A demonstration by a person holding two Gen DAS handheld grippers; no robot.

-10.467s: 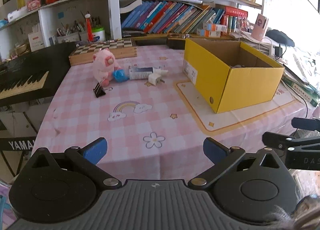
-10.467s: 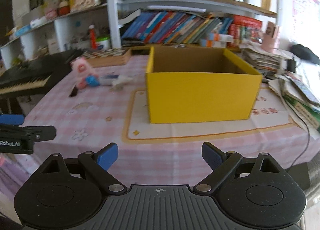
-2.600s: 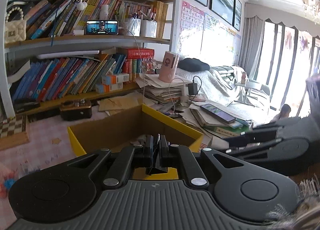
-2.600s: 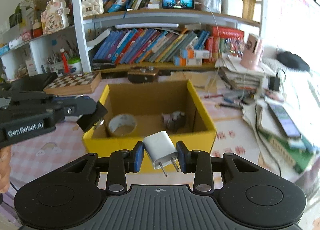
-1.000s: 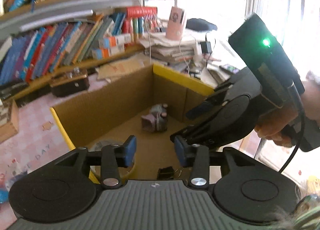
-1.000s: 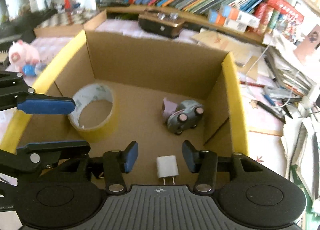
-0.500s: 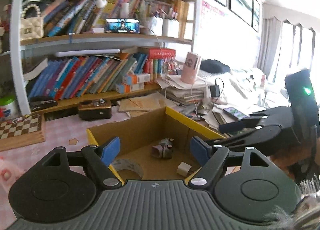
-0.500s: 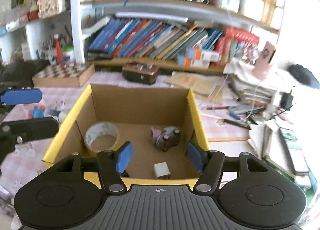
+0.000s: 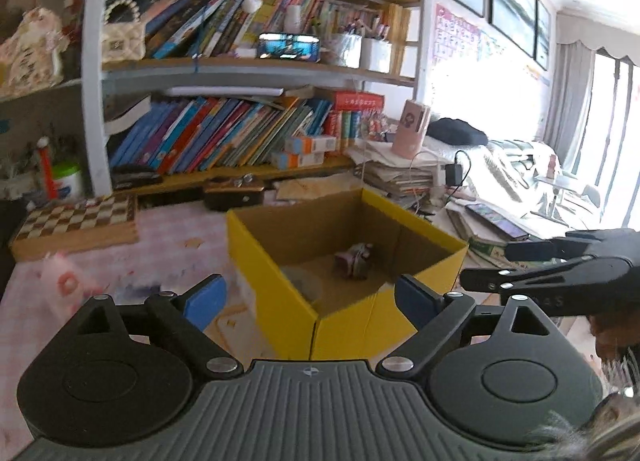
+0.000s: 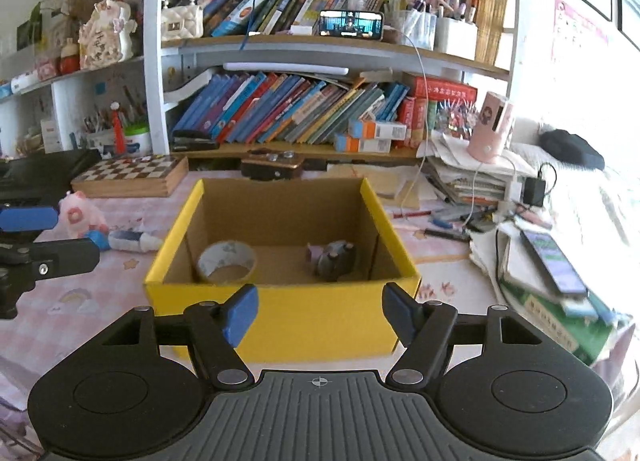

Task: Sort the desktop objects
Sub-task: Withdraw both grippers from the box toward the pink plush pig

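A yellow cardboard box stands on the pink checked tablecloth; it also shows in the left wrist view. Inside lie a tape roll and a small grey toy car, seen also in the left wrist view. My right gripper is open and empty, just in front of the box's near wall. My left gripper is open and empty, at the box's left front corner. A pink plush pig, a blue item and a white-blue packet lie left of the box.
A chessboard box lies at the back left, and a dark keyboard at far left. Bookshelves fill the back. Stacks of papers, a phone and cables crowd the right side. A brown box sits behind the yellow box.
Both grippers have pulled back from the box and stay open. The left view has swung left, so the box sits right of centre. The charger dropped earlier is hidden behind the box's near wall.
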